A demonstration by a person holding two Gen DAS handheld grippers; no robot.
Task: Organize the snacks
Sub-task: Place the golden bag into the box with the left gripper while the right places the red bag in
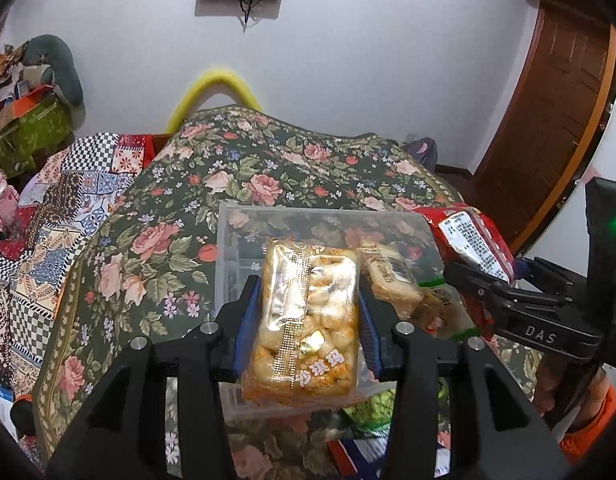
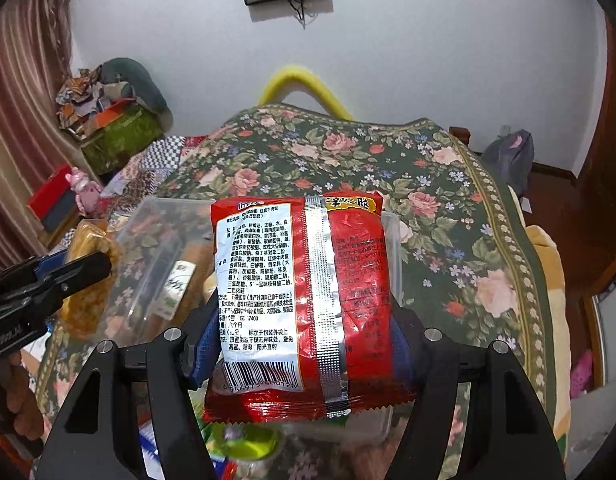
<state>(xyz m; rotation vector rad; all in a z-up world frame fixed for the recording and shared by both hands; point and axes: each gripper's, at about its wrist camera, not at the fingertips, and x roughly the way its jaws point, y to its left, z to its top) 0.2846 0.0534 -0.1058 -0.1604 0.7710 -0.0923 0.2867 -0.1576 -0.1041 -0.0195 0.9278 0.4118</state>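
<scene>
My left gripper (image 1: 308, 286) is shut on an orange-and-clear packet of puffed snack pieces (image 1: 308, 320), its blue pads pressing both sides. The packet hangs over a clear plastic box (image 1: 231, 240) on the floral cloth. Inside the box lie a tan packet with a barcode (image 1: 392, 280) and a green-and-white packet (image 1: 448, 308). My right gripper (image 2: 303, 320) is shut on a red noodle-snack packet (image 2: 299, 288), white label and barcode facing the camera, above the box's (image 2: 163, 208) right part. The right wrist view also has the left gripper (image 2: 83, 266) at the left with its orange packet (image 2: 85, 312).
A dark floral cloth (image 1: 267, 168) covers the surface, with a patchwork cloth (image 1: 67, 208) to its left. Loose green packets (image 1: 368, 412) lie near the front edge. A hand in an orange sleeve (image 1: 588, 412) holds the right gripper (image 1: 484, 284). A wooden door (image 1: 548, 120) stands at the right.
</scene>
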